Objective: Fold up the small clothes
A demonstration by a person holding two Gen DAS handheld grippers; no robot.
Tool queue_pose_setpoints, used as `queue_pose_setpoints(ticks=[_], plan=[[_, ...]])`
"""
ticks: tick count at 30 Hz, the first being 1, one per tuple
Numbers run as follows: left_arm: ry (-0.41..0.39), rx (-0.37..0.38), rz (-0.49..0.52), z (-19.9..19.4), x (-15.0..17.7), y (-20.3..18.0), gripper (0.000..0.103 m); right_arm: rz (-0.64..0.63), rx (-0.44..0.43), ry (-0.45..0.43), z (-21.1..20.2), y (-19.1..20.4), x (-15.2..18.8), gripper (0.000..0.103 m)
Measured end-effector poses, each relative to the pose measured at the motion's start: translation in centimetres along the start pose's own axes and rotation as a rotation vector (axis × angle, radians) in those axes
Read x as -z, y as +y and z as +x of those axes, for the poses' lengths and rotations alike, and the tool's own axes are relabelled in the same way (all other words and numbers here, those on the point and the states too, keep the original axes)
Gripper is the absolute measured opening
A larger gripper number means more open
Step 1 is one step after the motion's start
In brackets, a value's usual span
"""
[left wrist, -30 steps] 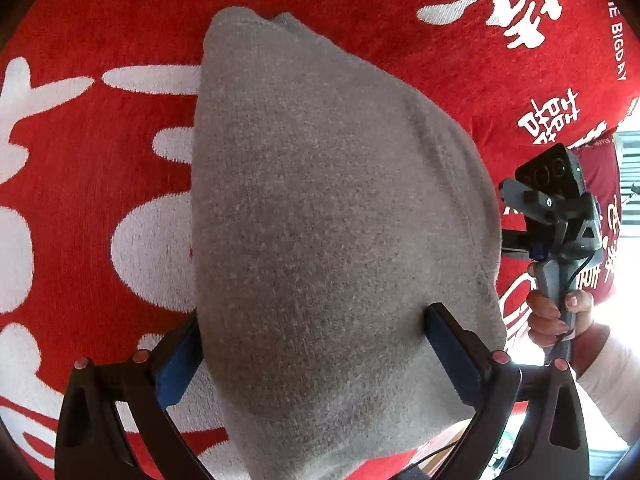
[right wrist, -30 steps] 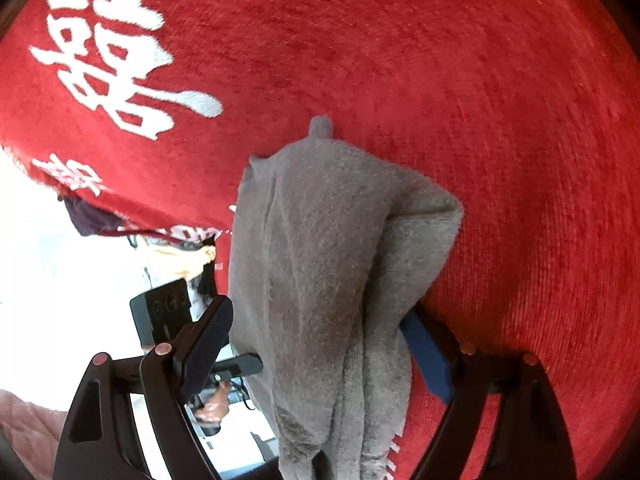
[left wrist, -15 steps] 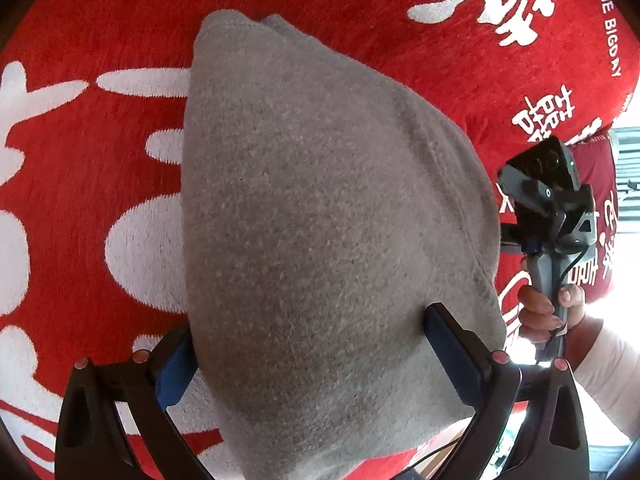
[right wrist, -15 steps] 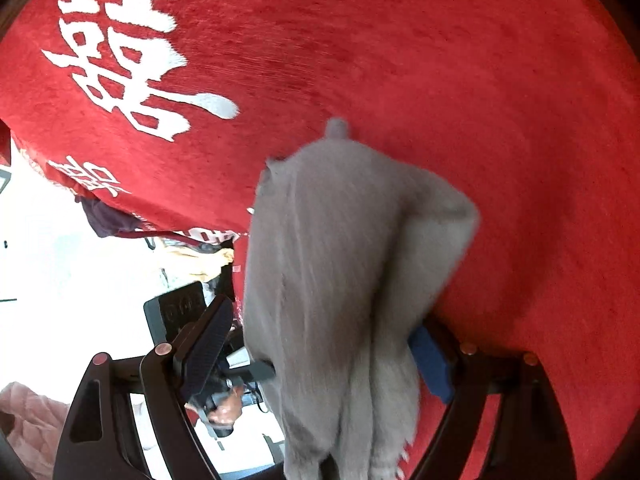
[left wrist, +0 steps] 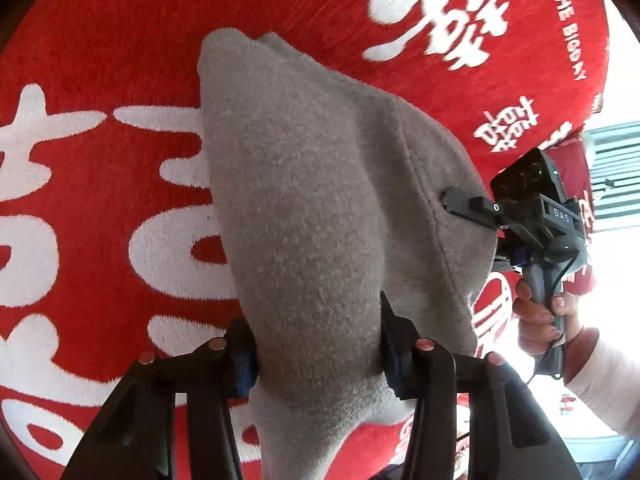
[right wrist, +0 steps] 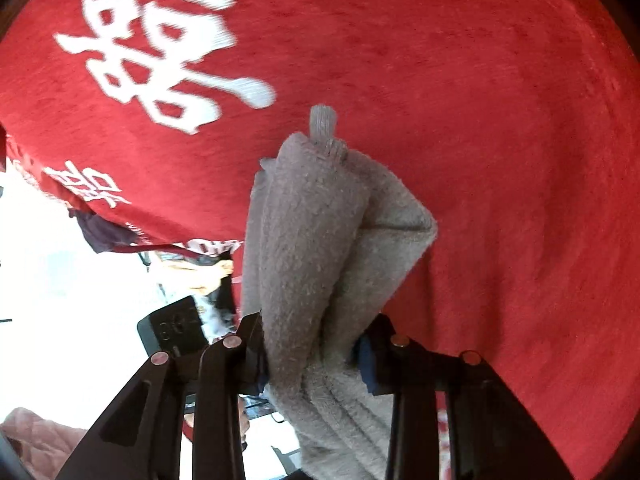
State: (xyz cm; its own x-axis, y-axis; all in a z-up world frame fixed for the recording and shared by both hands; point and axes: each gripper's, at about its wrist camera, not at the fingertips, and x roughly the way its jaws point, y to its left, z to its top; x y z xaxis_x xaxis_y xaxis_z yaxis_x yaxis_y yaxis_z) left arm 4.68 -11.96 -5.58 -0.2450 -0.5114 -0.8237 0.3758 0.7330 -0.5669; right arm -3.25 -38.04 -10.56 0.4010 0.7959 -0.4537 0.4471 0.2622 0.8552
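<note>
**Two grippers clamp one grey garment above red cloth**

Two black two-finger grippers hold a single grey garment (left wrist: 320, 216) over a red cloth (left wrist: 104, 40) woven with large white characters. The left gripper (left wrist: 318, 344) is closed on the near end of the garment, its blue-padded fingers (left wrist: 244, 364) pressing into the fabric from both sides. The knit looks soft and fuzzy, with a fine pile; from this view it forms a long rounded lobe that narrows to a blunt tip at the far end, with a stitched hem curving down its right side. At the right edge the right gripper (left wrist: 460, 204) bites the garment's hem, held by the person's right hand (left wrist: 540, 316) in a white sleeve.

Seen from the right wrist, the right gripper (right wrist: 316, 344) is shut on bunched, layered folds of the same garment (right wrist: 312, 248), which stand in thick ridges. A small ribbed tab (right wrist: 323, 120) pokes out at the far tip. The red cloth (right wrist: 500, 120) beneath has a short, brushed nap.
</note>
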Motion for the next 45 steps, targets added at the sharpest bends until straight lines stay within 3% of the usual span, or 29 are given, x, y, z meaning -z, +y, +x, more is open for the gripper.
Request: queue_pose_setpoints(ticks=[8, 13, 20, 23, 26, 27, 28, 29, 33, 36, 39, 41, 42, 43, 45], plan=[[-0.041, 0.052, -0.011, -4.8, 2.4, 1.3, 0.050, 0.011, -0.024, 0.004, 0.5, 3.7, 3.2, 0.037], [-0.060, 0.021, -0.009, -8.1, 4.8, 3.1, 0.050, -0.008, -0.024, 0.033, 3.2, 6.0, 5.7, 0.037], [-0.068, -0.049, -0.077, -11.4, 9.3, 9.1, 0.050, -0.001, -0.014, 0.110, 10.0, 6.3, 8.6, 0.037], [-0.060, -0.094, -0.107, -11.7, 11.1, 12.1, 0.050, 0.004, 0.048, 0.149, 13.3, 5.8, 9.1, 0.038], [-0.044, -0.206, -0.151, -11.3, 12.3, 14.4, 0.055, 0.017, 0.231, 0.157, 15.0, 4.9, 8.8, 0.042], [-0.049, -0.228, -0.172, -11.6, 12.7, 15.1, 0.062, 0.019, 0.300, 0.142, 14.8, 4.7, 8.5, 0.048], [-0.065, -0.222, -0.190, -12.1, 13.0, 15.6, 0.062, 0.025, 0.334, 0.128, 14.4, 4.6, 8.3, 0.057], [-0.083, -0.214, -0.205, -12.7, 13.2, 16.0, 0.062, 0.031, 0.363, 0.105, 13.8, 4.7, 8.2, 0.059], [-0.122, -0.264, -0.212, -14.7, 14.1, 16.4, 0.062, 0.002, 0.420, 0.036, 10.7, 5.7, 8.8, 0.059], [-0.137, -0.307, -0.184, -15.4, 14.3, 15.7, 0.062, -0.033, 0.397, 0.026, 9.4, 7.1, 10.3, 0.059], [-0.138, -0.323, -0.170, -15.0, 14.0, 14.2, 0.066, -0.069, 0.341, 0.065, 10.4, 8.3, 12.4, 0.057], [-0.137, -0.335, -0.161, -14.8, 14.3, 13.8, 0.066, -0.079, 0.377, 0.091, 12.2, 8.3, 13.0, 0.056], [-0.129, -0.344, -0.156, -14.7, 14.6, 13.6, 0.066, -0.078, 0.400, 0.101, 13.2, 8.1, 13.2, 0.043], [-0.118, -0.351, -0.151, -14.3, 14.7, 13.4, 0.066, -0.078, 0.419, 0.106, 13.8, 7.9, 13.4, 0.009], [-0.106, -0.377, -0.132, -13.6, 15.3, 12.8, 0.066, -0.128, 0.513, 0.085, 14.4, 7.9, 13.8, 0.008]])
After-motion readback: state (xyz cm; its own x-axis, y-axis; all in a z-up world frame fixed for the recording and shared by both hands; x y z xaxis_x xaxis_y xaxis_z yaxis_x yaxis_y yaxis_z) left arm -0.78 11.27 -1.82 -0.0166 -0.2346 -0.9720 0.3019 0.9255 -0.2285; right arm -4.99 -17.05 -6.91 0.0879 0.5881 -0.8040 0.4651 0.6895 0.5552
